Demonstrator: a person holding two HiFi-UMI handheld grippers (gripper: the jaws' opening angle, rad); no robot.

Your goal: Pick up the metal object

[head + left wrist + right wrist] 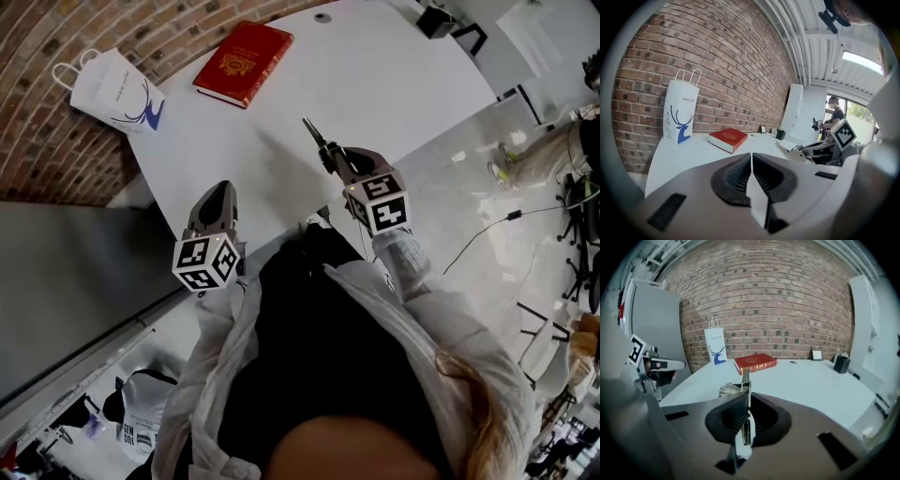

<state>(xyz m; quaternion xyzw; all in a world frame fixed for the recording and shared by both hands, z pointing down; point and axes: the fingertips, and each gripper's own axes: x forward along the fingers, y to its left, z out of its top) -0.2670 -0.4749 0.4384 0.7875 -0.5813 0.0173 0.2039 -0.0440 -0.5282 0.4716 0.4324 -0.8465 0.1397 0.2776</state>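
Note:
My right gripper (pixel 330 155) hangs above the white table (pixel 403 75) near its front edge, shut on a flat metal object (pixel 314 134) that sticks out forward past the jaws. In the right gripper view the metal object (pixel 745 380) stands edge-on between the pads (pixel 736 416) of the right gripper (pixel 747 397), with a wider silver part to its left. My left gripper (pixel 221 187) hovers at the table's near left edge, shut with nothing held. From the left gripper (pixel 751 157) view, the metal object (pixel 790 152) shows at the right.
A red book (pixel 244 62) lies at the far side of the table. A white paper bag (pixel 115 91) with a blue deer stands by the brick wall. A small dark holder (pixel 841 364) and a small frame (pixel 816 355) sit at the table's far right.

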